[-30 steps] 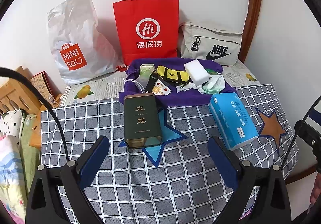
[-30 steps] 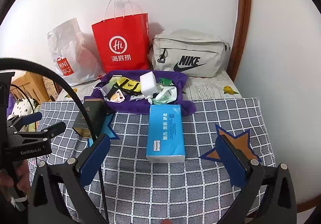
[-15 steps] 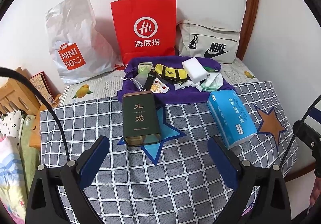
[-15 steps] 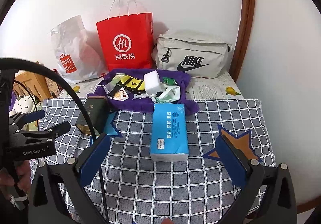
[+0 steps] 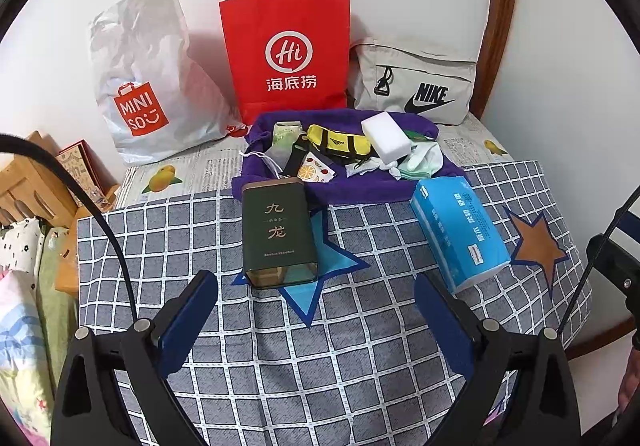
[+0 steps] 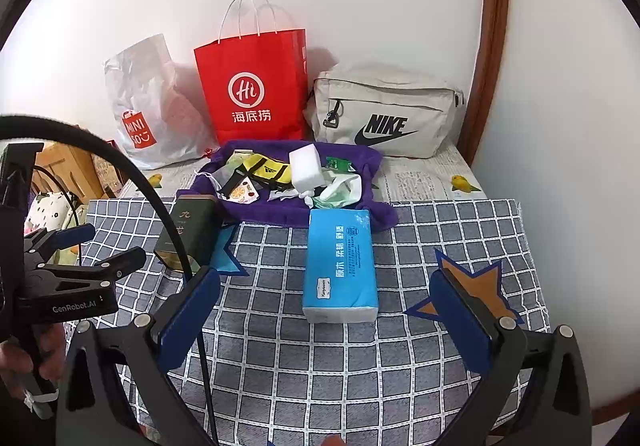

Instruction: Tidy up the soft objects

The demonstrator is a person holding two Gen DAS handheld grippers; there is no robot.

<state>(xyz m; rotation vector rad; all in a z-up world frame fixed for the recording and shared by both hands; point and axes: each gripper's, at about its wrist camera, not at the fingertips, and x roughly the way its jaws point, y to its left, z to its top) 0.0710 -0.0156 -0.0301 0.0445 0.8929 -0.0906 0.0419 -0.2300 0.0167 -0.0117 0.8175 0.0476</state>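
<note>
Left gripper: jaws spread wide, nothing between them, hanging over the checked cloth on the counter. Right gripper: same, jaws released and empty.

Soft stuff sits in a pile on the purple towel at the back of the counter, just ahead of the bags:
- white sponge block, lying on top of the pile
- yellow pouch with black straps, left of the sponge; logo too small to read
- pale green cloth bunched at the towel's right edge
- small fruit-print pouch near the towel's front

Off the towel, on the checked cloth:
- dark green tin, lying flat, gold characters "九龙", its far end touching the towel's front edge
- blue tissue pack, Chinese print down its face, far end touching the towel. In the right wrist view it lies between the right gripper's fingers but further out, not touching them.

Against the wall, left to right:
- white plastic bag, red "MINISO" logo
- red paper bag, white "Hi" circle with "海底捞" under it
- beige bag, black "NIKE" with swoosh

Left gripper body reads "GenRobot.AI" in the right wrist view.
</note>
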